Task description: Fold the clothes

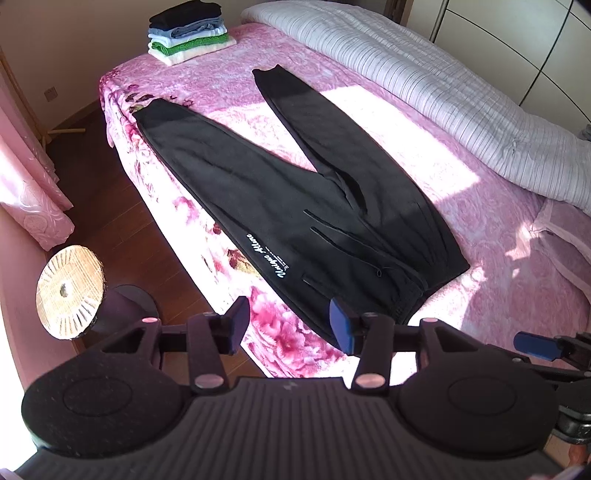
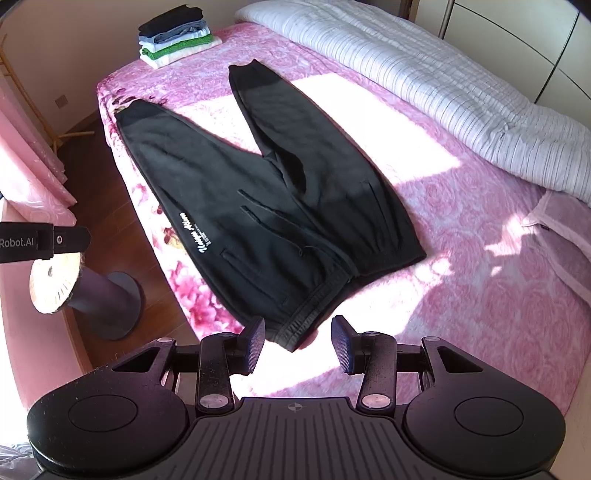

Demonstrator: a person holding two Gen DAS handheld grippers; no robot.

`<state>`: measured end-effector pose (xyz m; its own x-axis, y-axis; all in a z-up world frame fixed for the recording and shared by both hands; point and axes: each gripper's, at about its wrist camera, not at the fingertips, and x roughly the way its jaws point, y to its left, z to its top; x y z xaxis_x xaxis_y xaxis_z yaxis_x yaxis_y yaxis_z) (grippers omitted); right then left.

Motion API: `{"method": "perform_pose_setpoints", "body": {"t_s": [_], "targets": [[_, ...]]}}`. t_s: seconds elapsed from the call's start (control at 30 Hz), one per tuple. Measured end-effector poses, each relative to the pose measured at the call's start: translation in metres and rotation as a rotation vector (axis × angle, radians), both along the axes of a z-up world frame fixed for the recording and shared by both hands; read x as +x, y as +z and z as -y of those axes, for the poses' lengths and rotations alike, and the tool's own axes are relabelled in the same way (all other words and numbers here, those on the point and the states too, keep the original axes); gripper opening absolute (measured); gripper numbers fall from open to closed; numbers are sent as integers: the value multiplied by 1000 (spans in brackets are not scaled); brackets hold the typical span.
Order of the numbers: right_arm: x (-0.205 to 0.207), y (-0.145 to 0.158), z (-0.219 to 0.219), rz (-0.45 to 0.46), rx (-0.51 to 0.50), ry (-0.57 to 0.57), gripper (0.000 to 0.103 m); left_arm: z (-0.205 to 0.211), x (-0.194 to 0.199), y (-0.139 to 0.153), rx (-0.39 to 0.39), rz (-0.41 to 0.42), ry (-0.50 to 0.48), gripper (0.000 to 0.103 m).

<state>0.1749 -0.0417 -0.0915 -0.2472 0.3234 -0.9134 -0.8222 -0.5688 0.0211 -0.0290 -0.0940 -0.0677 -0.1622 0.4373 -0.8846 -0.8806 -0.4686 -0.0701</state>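
Black jogger pants [image 1: 288, 206] with white script lettering lie flat on the pink floral bed [image 1: 461, 258], legs spread in a V toward the far end, waistband nearest me. They also show in the right wrist view [image 2: 266, 206]. My left gripper [image 1: 290, 325] is open and empty, hovering just short of the waistband's near corner. My right gripper [image 2: 298, 345] is open and empty, just before the waistband corner [image 2: 295, 332]. The right gripper's fingertip [image 1: 535, 345] shows at the left view's right edge.
A stack of folded clothes [image 1: 190, 31] sits at the bed's far corner. A striped white quilt [image 1: 424, 92] lies along the right side. A round stool [image 1: 70, 291] stands on the wooden floor left of the bed, by a pink curtain [image 1: 26, 192].
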Motion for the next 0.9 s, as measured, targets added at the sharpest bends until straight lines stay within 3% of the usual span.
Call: {"method": "perform_pose_setpoints", "body": {"t_s": [0.2, 0.4, 0.63, 0.77, 0.9], "targets": [[-21, 6, -13, 3, 33, 3, 44, -17, -29, 2, 25, -1, 4, 44], [-60, 5, -26, 12, 56, -38, 44, -37, -103, -2, 52, -17, -30, 44], [-126, -9, -38, -37, 8, -222, 44, -54, -215, -2, 127, -85, -192, 44], [-152, -17, -36, -82, -41, -375, 44, -64, -270, -7, 124, -135, -319, 44], [-160, -21, -24, -144, -26, -493, 44, -84, -306, -24, 116, -180, -419, 44]]}}
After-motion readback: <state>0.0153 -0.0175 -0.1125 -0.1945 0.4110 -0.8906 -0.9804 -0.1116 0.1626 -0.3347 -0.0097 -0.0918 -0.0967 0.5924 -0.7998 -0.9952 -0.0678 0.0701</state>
